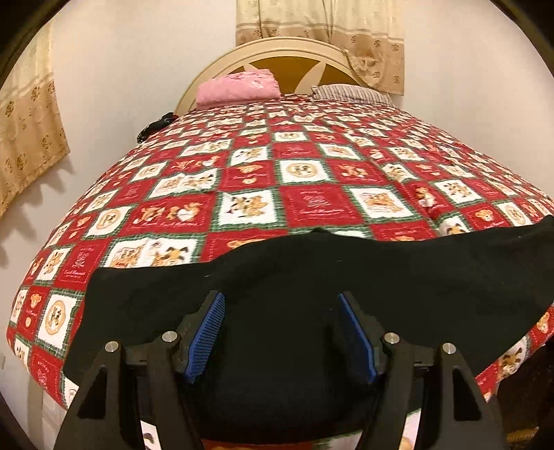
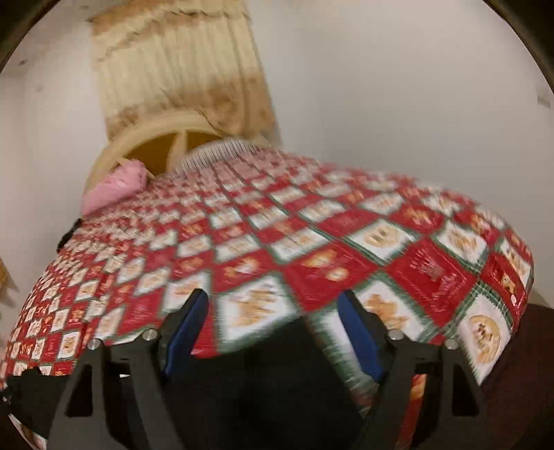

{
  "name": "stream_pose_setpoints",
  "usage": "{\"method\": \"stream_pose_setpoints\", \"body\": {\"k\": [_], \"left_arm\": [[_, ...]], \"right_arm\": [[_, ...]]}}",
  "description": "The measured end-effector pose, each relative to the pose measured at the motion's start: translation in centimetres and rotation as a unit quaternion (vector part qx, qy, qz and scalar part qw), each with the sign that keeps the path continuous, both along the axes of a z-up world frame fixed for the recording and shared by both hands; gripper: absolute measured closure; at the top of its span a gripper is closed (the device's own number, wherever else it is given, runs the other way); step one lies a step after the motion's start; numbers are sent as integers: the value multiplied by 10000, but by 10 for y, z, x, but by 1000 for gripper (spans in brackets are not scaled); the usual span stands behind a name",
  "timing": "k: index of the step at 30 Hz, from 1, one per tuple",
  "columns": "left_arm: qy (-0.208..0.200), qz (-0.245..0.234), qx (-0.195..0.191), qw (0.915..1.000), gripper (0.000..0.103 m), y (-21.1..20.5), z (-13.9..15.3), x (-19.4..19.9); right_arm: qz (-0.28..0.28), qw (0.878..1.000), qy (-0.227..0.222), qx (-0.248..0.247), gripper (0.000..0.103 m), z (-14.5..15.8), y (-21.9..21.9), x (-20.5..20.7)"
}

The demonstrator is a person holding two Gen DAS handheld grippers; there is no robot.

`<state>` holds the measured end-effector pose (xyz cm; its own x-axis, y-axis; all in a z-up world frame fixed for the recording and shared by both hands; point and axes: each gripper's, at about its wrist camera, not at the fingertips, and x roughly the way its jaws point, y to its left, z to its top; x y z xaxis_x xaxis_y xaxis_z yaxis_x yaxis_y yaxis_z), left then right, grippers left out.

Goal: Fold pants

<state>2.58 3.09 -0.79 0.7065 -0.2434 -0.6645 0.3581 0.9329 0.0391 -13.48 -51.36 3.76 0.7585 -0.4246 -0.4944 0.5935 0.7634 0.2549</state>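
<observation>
Black pants lie spread across the near edge of a bed with a red and white checked quilt. My left gripper is open, its blue pads wide apart just above the pants, holding nothing. In the right wrist view, which is blurred by motion, my right gripper is open over the quilt. A dark part of the pants lies low between its fingers, and more black cloth shows at the lower left.
A folded pink cloth and a striped pillow lie at the head of the bed by the cream headboard. Beige curtains hang behind and on the left wall. A small dark item sits at the bed's left edge.
</observation>
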Motion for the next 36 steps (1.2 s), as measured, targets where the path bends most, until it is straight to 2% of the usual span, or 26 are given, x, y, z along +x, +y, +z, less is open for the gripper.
{"method": "stream_pose_setpoints", "body": {"k": [2, 3, 5, 6, 8, 9, 10, 11, 12, 14, 15, 17, 19, 20, 23, 24, 25, 26, 27, 28, 29, 30, 31, 32, 34, 36], "left_arm": [[-35, -24, 24, 10000, 35, -5, 3, -3], [-47, -31, 60, 10000, 35, -7, 4, -4], [-56, -45, 117, 9999, 35, -11, 4, -5], [-55, -58, 148, 9999, 35, -13, 5, -6], [-59, -89, 186, 9998, 35, -16, 6, -6], [-71, -109, 202, 9997, 35, -18, 6, -6], [-94, -136, 222, 9996, 35, -20, 7, -7], [-104, -151, 233, 9996, 35, -21, 8, -8], [-112, -165, 242, 9995, 35, -22, 8, -8], [-119, -161, 249, 9995, 35, -23, 8, -7], [-113, -161, 247, 9995, 35, -23, 8, -7], [-63, -127, 242, 9996, 35, -22, 7, -6], [-4, -101, 219, 9997, 35, -23, 5, -4], [-3, -99, 201, 9997, 35, -22, 6, -4], [-34, -123, 165, 9998, 35, -22, 6, -7], [-32, -137, 181, 9997, 35, -22, 6, -7], [-32, -145, 200, 9997, 35, -22, 5, -8], [-30, -155, 225, 9996, 35, -23, 4, -8], [-24, -164, 246, 9996, 35, -23, 3, -8], [-6, -179, 271, 9995, 35, -24, 1, -8], [0, -190, 275, 9994, 35, -25, 1, -8], [6, -195, 270, 9994, 35, -25, 0, -8], [30, -192, 246, 9995, 35, -26, -1, -7], [52, -196, 220, 9996, 35, -27, -2, -7], [96, -216, 176, 9996, 35, -30, -4, -6], [113, -245, 194, 9994, 35, -34, -7, -7]], "right_arm": [[116, 9993, 230, 278, 52, -11, -19, 3], [309, 9976, 410, 466, 52, -20, -27, 10], [472, 9947, 742, 536, 52, -36, -19, 20], [516, 9937, 867, 498, 51, -41, -15, 23], [490, 9922, 1149, -32, 50, -47, 0, 28], [475, 9908, 1257, -179, 55, -48, 6, 30], [557, 9890, 1340, -287, 66, -47, 15, 32], [731, 9879, 1336, -307, 86, -44, 19, 33], [801, 9870, 1344, -361, 87, -42, 22, 32], [784, 9817, 1488, -889, 88, -34, 42, 28], [737, 9821, 1399, -1025, 88, -30, 44, 24], [334, 9876, 850, -1276, 88, -16, 46, 4], [109, 9912, 549, -1198, 88, -12, 36, -4], [106, 9920, 594, -1112, 88, -13, 31, -1], [265, 9878, 1093, -1080, 85, -37, 22, 22], [392, 9872, 1214, -956, 81, -49, 15, 29], [380, 9888, 1119, -909, 73, -50, 11, 28], [317, 9924, 926, -745, 65, -46, 5, 21], [210, 9943, 790, -681, 53, -41, 0, 15], [-91, 9966, 447, -685, 53, -32, -6, 1], [-361, 9966, 153, -721, 53, -24, -8, -13], [-590, 9957, -118, -709, 61, -16, -10, -28], [-679, 9953, -294, -625, 72, -9, -10, -42], [-600, 9962, -318, -545, 88, -5, -6, -49], [-333, 9974, -207, -605, 88, -4, 8, -52], [62, 9962, 84, -859, 88, -10, 34, -45]]}}
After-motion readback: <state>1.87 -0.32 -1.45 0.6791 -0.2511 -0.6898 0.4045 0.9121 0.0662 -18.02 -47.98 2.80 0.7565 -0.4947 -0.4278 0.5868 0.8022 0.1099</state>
